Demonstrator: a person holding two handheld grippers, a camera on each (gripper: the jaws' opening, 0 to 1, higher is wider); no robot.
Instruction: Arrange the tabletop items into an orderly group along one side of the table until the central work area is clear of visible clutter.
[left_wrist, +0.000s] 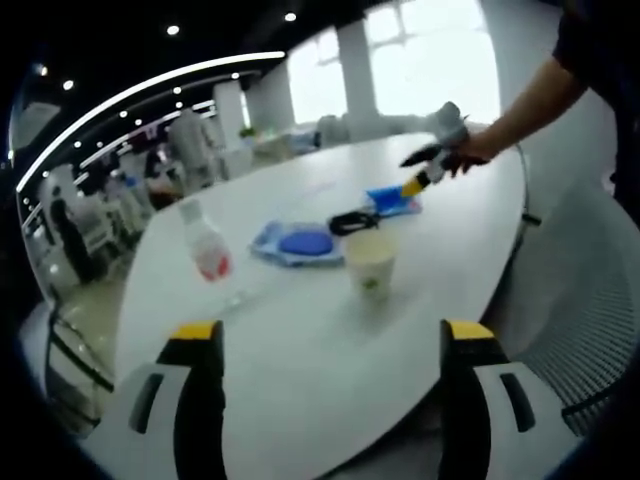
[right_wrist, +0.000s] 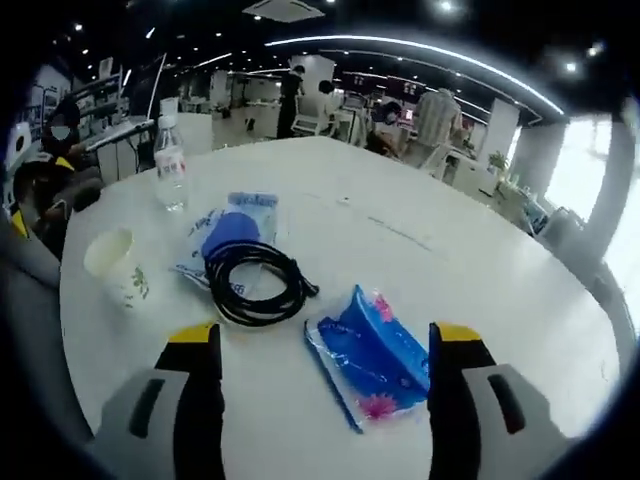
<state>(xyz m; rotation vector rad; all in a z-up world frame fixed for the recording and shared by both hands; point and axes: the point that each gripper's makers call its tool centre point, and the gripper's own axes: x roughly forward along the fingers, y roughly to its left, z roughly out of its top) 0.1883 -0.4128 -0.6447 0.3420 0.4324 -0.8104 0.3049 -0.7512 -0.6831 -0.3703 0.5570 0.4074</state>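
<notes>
White office surface (right_wrist: 450, 270), items clustered mid-table; no writing was legible.
Both grippers' jaws stood apart, empty. Blue packet (right_wrist: 372, 357) lay between the right gripper (right_wrist: 318, 352) jaws, touching black cable (right_wrist: 255, 282); paper cup (left_wrist: 370, 262) and bottle (left_wrist: 205, 240) stood nearby.

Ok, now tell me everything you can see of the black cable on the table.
The black cable is a thin, rubbery-looking cord wound into a loose round coil of several loops, lying flat on the white table. One short end sticks out toward the blue patterned packet. Its far edge lies over the blue pouch. It sits just ahead of the open right claw, untouched. In the left gripper view it shows as a small dark loop beyond the paper cup.
</notes>
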